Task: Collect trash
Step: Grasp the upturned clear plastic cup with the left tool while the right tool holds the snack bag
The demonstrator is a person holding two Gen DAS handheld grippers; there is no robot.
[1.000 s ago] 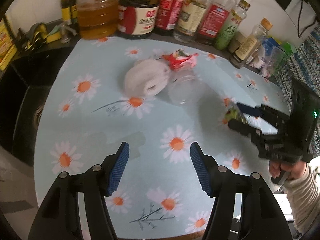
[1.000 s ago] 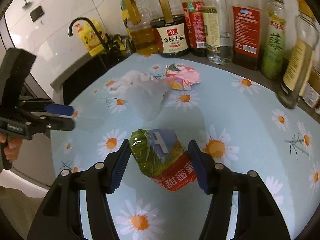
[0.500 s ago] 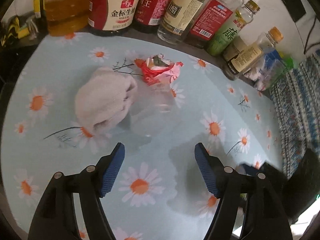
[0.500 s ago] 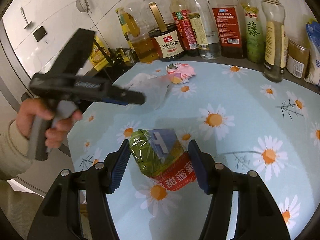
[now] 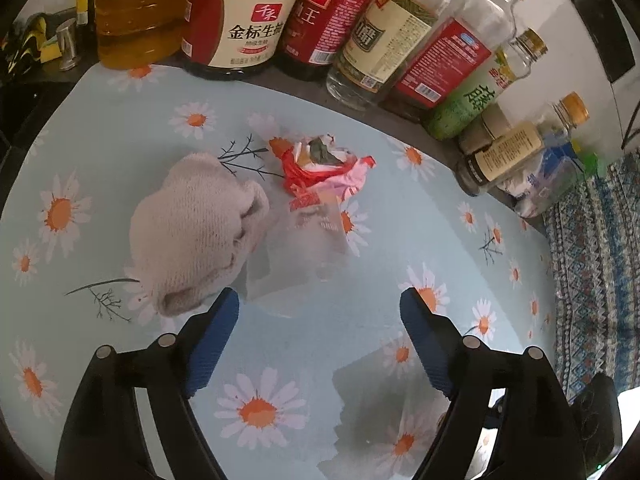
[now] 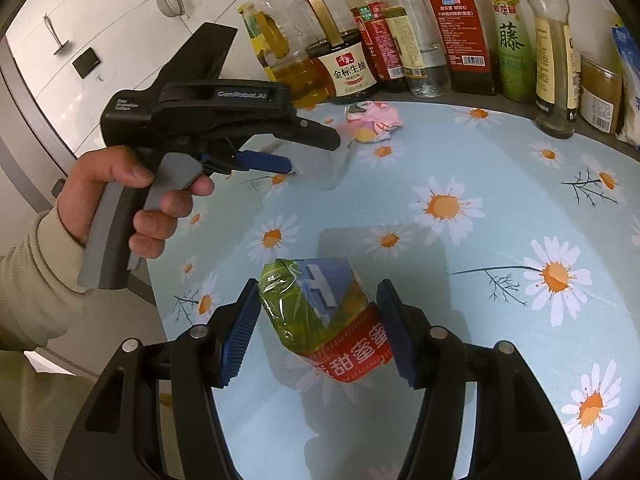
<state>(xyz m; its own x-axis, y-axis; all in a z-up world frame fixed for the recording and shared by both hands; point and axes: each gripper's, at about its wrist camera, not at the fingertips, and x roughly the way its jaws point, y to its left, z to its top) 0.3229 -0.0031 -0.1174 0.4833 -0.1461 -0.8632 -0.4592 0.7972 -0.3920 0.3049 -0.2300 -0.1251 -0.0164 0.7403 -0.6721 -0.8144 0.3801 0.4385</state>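
Note:
My right gripper (image 6: 318, 300) is shut on a green and red snack wrapper (image 6: 320, 320), held a little above the daisy tablecloth (image 6: 500, 184). My left gripper (image 5: 318, 304) points down at the table; its jaws are opening with nothing between them. Just ahead of its fingertips lies a clear plastic wrapper (image 5: 304, 248), with a crumpled red and pink wrapper (image 5: 324, 168) behind it. A pale knitted cloth (image 5: 196, 232) lies next to the left blue pad. In the right wrist view a hand holds the left gripper (image 6: 312, 154) over the clear plastic (image 6: 328, 168), near the pink wrapper (image 6: 374, 120).
A row of sauce and oil bottles (image 5: 240, 28) (image 6: 460, 40) lines the back of the table. More jars and packets (image 5: 532, 160) stand at the right rear. A patterned fabric (image 5: 592, 260) lies beyond the right table edge, and a dark sink area (image 5: 24, 80) is at the left.
The left gripper has moved in over the knitted cloth and clear plastic, and its jaws have spread wider. The right gripper has kept its grip on the green and red wrapper.

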